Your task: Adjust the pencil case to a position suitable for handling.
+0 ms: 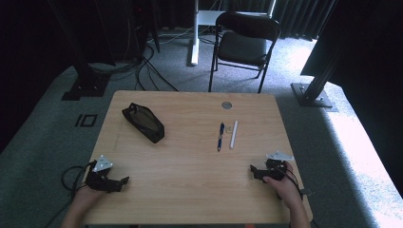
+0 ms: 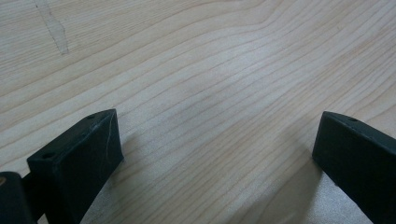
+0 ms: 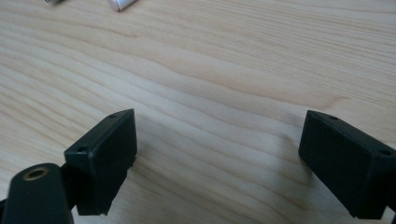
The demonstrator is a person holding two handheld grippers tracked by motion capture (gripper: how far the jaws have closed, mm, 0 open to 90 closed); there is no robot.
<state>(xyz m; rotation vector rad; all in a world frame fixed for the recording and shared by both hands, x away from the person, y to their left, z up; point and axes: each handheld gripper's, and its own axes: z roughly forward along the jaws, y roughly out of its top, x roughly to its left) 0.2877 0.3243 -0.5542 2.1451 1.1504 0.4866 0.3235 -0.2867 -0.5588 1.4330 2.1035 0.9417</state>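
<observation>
A black pencil pouch [image 1: 143, 122] lies at the table's left rear. A blue pen [image 1: 221, 136] and a white stick-shaped pen [image 1: 233, 134] lie side by side right of centre, with a small pale item [image 1: 228, 128] between them. My left gripper [image 1: 124, 181] rests on the table's front left, held by a hand. In the left gripper view it [image 2: 217, 140] stands open over bare wood. My right gripper [image 1: 252, 167] rests at the front right, jaws pointing left. It [image 3: 219, 135] stands open over bare wood, with the white pen's end [image 3: 120, 4] at the top edge.
The wooden table [image 1: 190, 161] has a round grey grommet [image 1: 226, 105] near its rear edge. A black folding chair [image 1: 243, 45] stands behind the table. Cables [image 1: 142, 66] and black stand bases [image 1: 85, 85] sit on the grey carpet.
</observation>
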